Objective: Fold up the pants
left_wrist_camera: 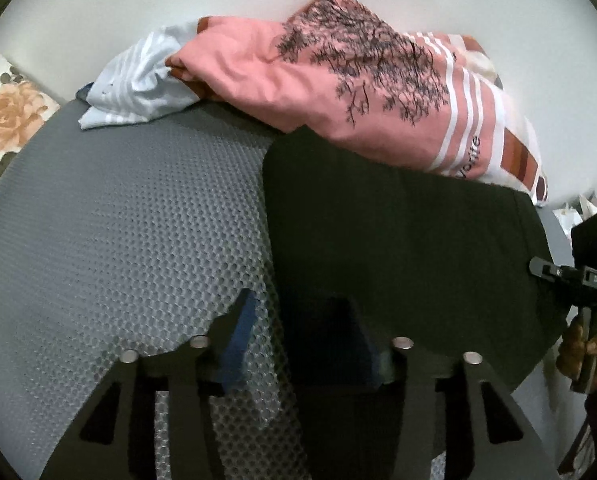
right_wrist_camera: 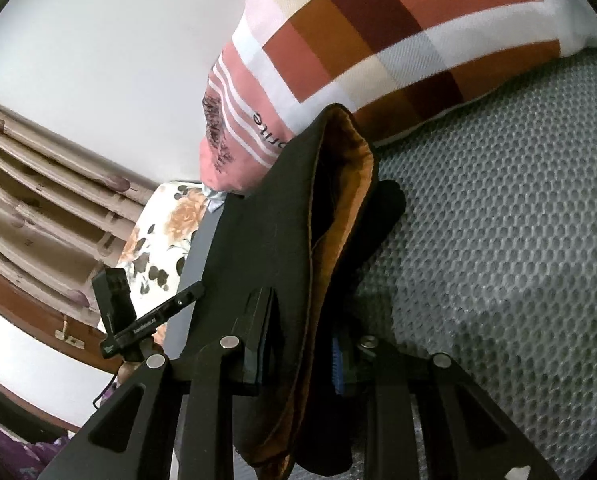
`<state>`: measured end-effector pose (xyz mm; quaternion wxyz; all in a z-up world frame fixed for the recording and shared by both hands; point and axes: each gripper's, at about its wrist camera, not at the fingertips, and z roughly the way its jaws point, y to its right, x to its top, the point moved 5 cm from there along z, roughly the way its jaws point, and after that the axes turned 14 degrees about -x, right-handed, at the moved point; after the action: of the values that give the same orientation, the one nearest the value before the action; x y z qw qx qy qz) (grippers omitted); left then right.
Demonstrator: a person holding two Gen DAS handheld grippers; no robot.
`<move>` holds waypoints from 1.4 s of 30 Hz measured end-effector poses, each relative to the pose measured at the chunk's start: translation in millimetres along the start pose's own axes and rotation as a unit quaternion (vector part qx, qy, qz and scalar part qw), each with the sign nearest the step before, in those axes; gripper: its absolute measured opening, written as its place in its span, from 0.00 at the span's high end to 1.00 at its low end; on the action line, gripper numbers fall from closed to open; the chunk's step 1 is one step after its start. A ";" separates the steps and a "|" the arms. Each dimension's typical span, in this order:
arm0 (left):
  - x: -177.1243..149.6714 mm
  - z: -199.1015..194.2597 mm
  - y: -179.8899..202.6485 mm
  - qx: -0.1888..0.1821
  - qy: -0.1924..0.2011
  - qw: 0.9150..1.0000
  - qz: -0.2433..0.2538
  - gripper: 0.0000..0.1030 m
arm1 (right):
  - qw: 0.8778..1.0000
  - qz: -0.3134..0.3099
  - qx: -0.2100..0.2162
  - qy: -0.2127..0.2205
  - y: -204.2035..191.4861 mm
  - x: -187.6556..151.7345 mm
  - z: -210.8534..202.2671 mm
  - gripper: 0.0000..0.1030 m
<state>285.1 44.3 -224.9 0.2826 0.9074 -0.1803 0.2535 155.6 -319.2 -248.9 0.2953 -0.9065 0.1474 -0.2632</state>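
The dark pants (left_wrist_camera: 398, 248) lie spread over the right half of a grey mesh mat (left_wrist_camera: 118, 240). My left gripper (left_wrist_camera: 302, 340) sits low at the pants' near left edge; its fingers stand apart, with the cloth edge running between them. My right gripper (right_wrist_camera: 302, 344) is shut on the pants (right_wrist_camera: 282, 216), pinching a bunched edge that shows an orange-brown lining (right_wrist_camera: 346, 184). The other gripper shows at each view's edge (left_wrist_camera: 590, 276) (right_wrist_camera: 138, 320).
A pink printed garment (left_wrist_camera: 338, 80) and a pale blue striped one (left_wrist_camera: 138, 80) are piled at the mat's far edge. A checked pillow (right_wrist_camera: 398, 32) lies behind the pants. A floral cushion (left_wrist_camera: 2, 120) is at the left. A white wall stands behind.
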 end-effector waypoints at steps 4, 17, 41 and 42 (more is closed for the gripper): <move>-5.5 3.4 -0.7 -0.007 0.000 1.000 0.000 0.47 | 1.000 -0.013 -0.015 0.006 -2.7 -5.2 4.4 0.79; -11.1 8.4 2.2 0.005 0.010 1.000 0.023 0.34 | 0.994 -0.043 -0.094 0.039 -15.3 -7.6 13.2 0.68; -15.8 9.9 -1.9 0.076 0.044 0.996 0.024 0.10 | 0.960 -0.126 -0.233 0.091 -57.5 -10.3 37.9 0.34; -15.8 9.8 -1.5 0.079 0.044 0.996 0.026 0.09 | 0.959 -0.130 -0.236 0.090 -59.5 -10.9 39.7 0.33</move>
<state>276.6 42.5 -241.4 0.2114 0.9098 -0.1704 0.3138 175.7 -249.9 -244.0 0.0220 -0.9342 0.1122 -0.3379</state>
